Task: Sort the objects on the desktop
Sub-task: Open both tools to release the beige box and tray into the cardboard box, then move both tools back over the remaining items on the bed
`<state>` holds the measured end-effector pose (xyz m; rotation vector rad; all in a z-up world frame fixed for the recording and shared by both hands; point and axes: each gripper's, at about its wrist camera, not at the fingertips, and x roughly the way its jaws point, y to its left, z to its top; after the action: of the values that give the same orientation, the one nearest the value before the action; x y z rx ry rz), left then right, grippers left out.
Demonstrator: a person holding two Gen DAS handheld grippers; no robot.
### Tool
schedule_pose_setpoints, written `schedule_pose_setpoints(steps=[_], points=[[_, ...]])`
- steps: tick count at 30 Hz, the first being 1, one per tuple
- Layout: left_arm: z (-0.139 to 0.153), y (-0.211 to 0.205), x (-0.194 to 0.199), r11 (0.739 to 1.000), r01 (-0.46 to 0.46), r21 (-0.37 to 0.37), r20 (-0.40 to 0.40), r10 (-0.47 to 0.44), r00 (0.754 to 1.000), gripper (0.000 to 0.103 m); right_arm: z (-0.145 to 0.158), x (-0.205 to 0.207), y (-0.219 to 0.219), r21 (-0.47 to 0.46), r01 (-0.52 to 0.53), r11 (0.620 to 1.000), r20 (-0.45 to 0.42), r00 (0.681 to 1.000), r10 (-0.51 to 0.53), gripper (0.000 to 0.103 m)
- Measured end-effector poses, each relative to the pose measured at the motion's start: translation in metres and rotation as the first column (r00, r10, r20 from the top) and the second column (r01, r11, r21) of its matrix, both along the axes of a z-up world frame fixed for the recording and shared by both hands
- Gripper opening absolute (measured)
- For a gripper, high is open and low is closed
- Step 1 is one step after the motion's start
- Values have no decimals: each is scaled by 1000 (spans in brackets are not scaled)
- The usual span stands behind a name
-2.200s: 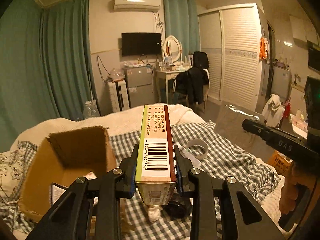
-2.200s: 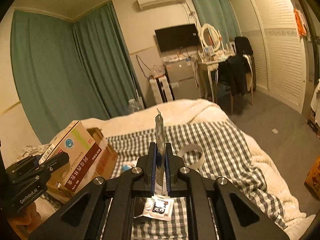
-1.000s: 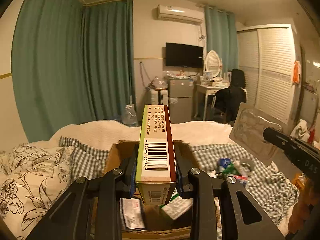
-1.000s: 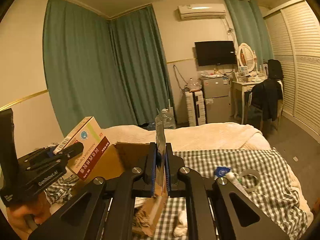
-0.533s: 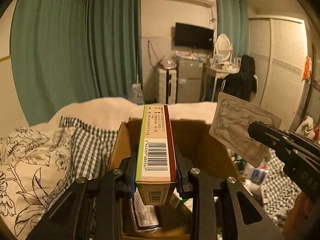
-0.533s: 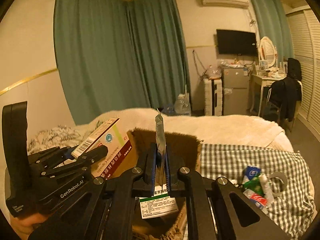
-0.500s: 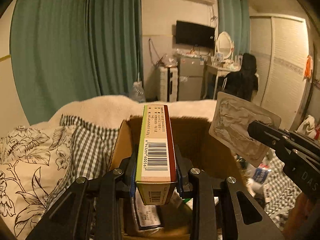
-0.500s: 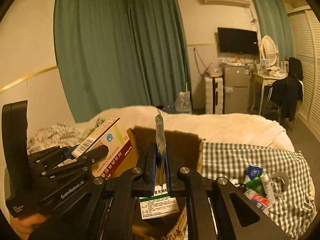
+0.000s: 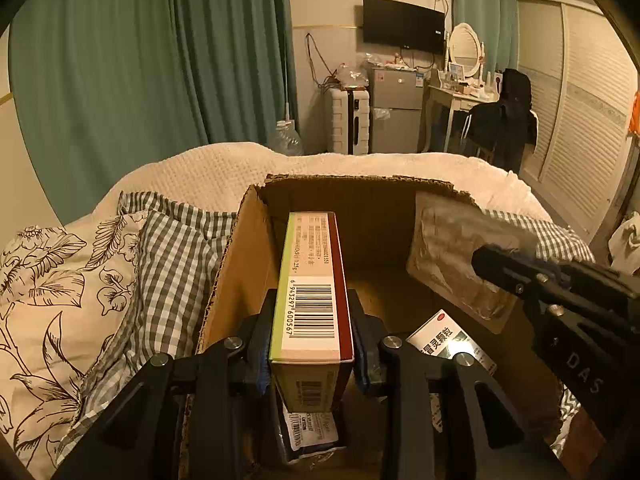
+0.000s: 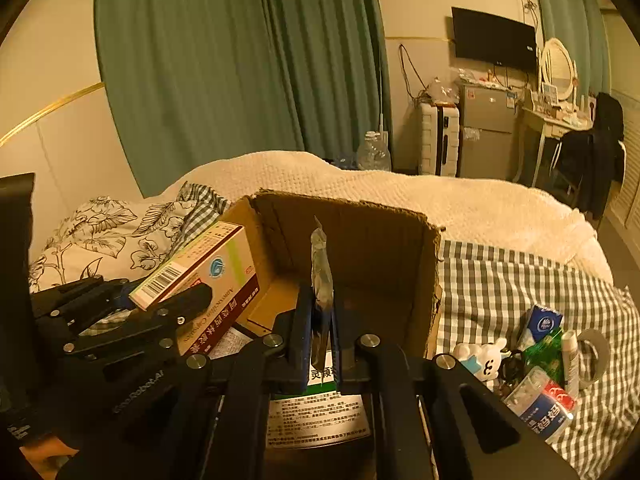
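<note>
Both grippers hold their loads over the open cardboard box on the bed.

The left gripper (image 9: 312, 354) has the medicine box (image 9: 310, 288) between its jaws, barcode side up, above the left half of the cardboard box (image 9: 240, 256); the jaws are opening, though the pads look still against the carton's sides. The right gripper (image 10: 318, 344) has its jaws clenched on a thin blister pack (image 10: 321, 276), held edge-on and upright above the cardboard box's right half. Leaflets and a white-and-green packet (image 9: 448, 340) lie on the cardboard box's floor. The cardboard box sits on the checked bedspread (image 10: 500, 280) near the patterned pillow (image 9: 60, 280) at the bed's left side; a heap of small items (image 10: 548, 360) lies on the bedspread to the right of it.
</note>
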<state>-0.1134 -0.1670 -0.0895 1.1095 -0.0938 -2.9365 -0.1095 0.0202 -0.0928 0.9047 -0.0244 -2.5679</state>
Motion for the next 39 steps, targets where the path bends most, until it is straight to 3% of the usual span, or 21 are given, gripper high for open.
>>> schedule_pose_setpoints(steps=[1, 2, 3, 5, 11, 14, 17, 19, 24, 28, 35, 39], points=[[2, 0, 1, 1000, -5, 2, -5, 5, 1000, 48, -2, -1, 1, 2, 6, 1000, 6, 1000, -7, 8], [4, 0, 2, 1000, -9, 7, -14, 9, 1000, 51, -3, -2, 2, 3, 16, 1000, 8, 1000, -16, 15], [7, -1, 4, 1000, -13, 15, -26, 14, 1000, 55, -3, -2, 5, -1, 22, 1000, 6, 1000, -22, 34], [13, -3, 6, 999, -17, 32, -39, 18, 999, 55, -1, 0, 10, -33, 29, 999, -6, 1000, -29, 57], [34, -1, 20, 997, -17, 80, -98, 25, 995, 62, 19, 19, 28, -56, 62, 997, -64, 996, -66, 57], [49, 5, 30, 994, -2, 109, -138, 17, 990, 71, 33, 31, 41, -60, 87, 994, -101, 991, -92, 57], [61, 12, 41, 993, 9, 116, -176, 12, 984, 77, 49, 45, 56, -66, 108, 992, -146, 982, -116, 62], [70, 17, 48, 993, 15, 116, -206, 9, 979, 87, 60, 55, 65, -68, 118, 991, -178, 976, -129, 64], [81, 33, 62, 990, 63, 123, -231, -33, 972, 91, 88, 79, 90, -68, 150, 986, -248, 955, -162, 72], [91, 45, 74, 982, 94, 165, -263, -48, 964, 102, 105, 99, 113, -77, 179, 981, -286, 938, -194, 78], [106, 77, 98, 980, 134, 148, -319, -81, 944, 103, 120, 136, 152, -84, 225, 971, -361, 901, -240, 103], [105, 105, 107, 974, 189, 121, -334, -139, 932, 103, 117, 146, 176, -70, 263, 962, -358, 894, -271, 103]])
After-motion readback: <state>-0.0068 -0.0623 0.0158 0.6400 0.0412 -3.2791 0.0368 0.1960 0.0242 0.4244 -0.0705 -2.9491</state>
